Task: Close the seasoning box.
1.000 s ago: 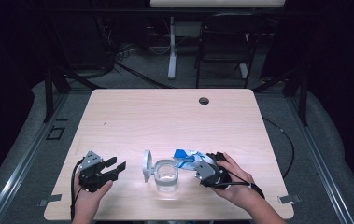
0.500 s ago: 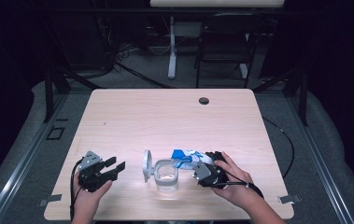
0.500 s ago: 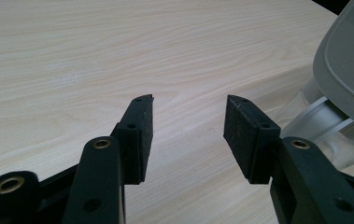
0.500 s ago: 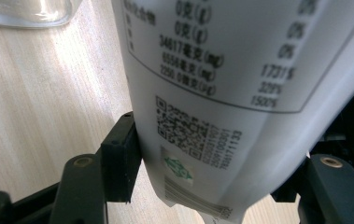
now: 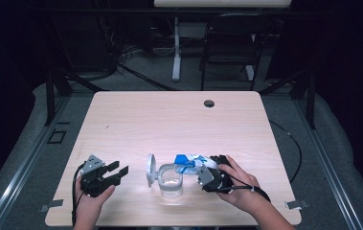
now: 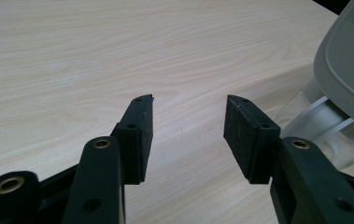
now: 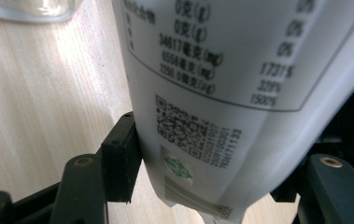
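A clear glass jar [image 5: 171, 182] stands near the table's front edge, its grey hinged lid [image 5: 150, 168] swung open to the left. In the left gripper view the lid [image 6: 352, 60] and the glass rim [image 6: 315, 121] are at the right edge. My left gripper [image 5: 117, 168] rests left of the jar, jaws apart with only bare wood between them [image 6: 188, 126]. My right gripper [image 5: 203, 170] is just right of the jar, shut on a blue and white bag [image 5: 188, 160]. Up close, the bag's printed white back [image 7: 212, 93] sits between the pads of my right gripper [image 7: 207, 163].
The light wooden table [image 5: 169, 124] has a round cable hole [image 5: 209, 103] near its far edge. The jar's base [image 7: 25, 9] lies close beyond the bag. A chair and desk legs stand in the dark behind the table.
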Demonstrator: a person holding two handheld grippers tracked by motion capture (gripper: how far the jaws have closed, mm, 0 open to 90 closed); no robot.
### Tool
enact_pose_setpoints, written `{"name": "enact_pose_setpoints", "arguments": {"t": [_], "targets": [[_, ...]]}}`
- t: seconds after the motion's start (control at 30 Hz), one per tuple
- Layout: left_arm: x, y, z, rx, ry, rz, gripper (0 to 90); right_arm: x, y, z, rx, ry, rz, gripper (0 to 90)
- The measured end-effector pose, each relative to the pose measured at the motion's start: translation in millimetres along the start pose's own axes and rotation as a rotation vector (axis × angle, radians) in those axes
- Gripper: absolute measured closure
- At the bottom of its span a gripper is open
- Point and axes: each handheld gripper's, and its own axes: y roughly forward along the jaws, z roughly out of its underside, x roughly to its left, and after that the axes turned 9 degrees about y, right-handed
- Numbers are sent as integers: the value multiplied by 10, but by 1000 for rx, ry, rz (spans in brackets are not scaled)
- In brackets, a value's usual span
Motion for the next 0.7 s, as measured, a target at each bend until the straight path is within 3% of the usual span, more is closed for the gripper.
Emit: {"name": "enact_pose_setpoints", "arguments": {"t": [0.7], "targets": [[3,4,9,-10,-10,-9,525,-6,-30,-67,15,-100,51,392]]}}
